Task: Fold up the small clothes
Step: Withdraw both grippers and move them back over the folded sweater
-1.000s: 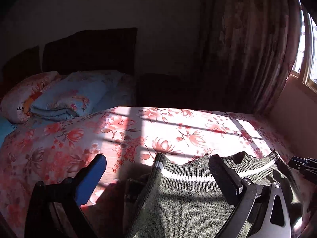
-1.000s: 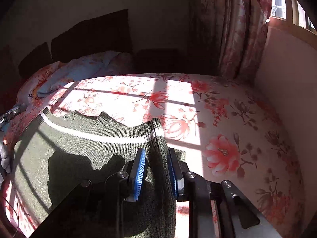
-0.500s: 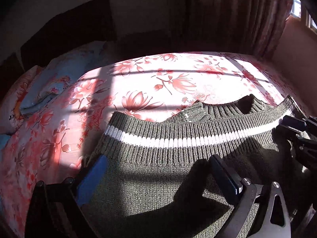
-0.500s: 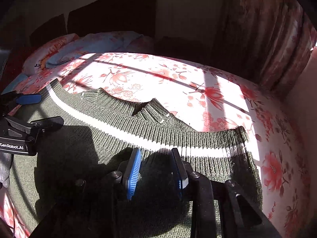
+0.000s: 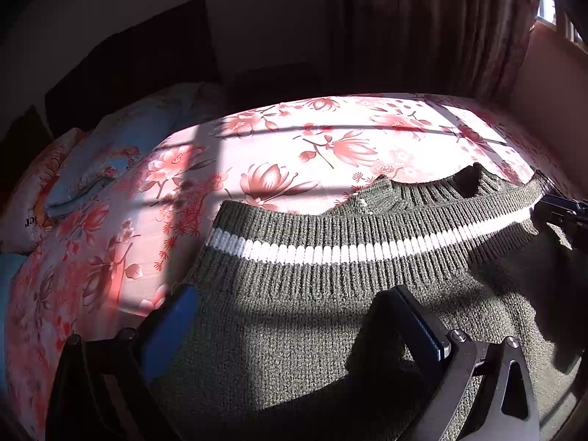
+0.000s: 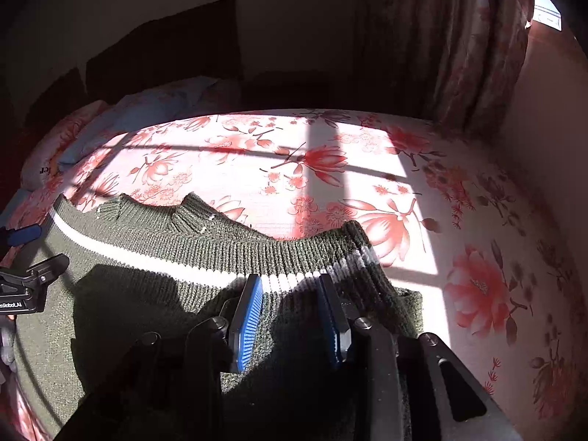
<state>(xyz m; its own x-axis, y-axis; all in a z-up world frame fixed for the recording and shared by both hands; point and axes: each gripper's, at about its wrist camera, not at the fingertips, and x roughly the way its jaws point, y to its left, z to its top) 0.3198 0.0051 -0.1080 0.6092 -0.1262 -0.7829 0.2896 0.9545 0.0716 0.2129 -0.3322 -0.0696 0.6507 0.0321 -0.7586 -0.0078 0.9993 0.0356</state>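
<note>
Now the sweater (image 6: pixel 154 294) lies flat on the bed (image 6: pixel 367 191), its hem running crosswise just ahead of both grippers. Left gripper (image 5: pixel 294 316) gapes wide, released; right gripper (image 6: pixel 292 312) has just been opening, fabric loose between its pads.

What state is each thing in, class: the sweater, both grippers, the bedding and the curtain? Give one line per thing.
Green sweater: lying flat on the bedspread, striped hem towards the far side, held by neither gripper.
Left gripper: open wide, over the sweater.
Right gripper: jaws just opened a little, parted, nothing clamped.
Floral bedspread: spread out, partly sunlit.
Blue quilt: folded by the pillows.
Curtain: hanging beside the window.
</note>
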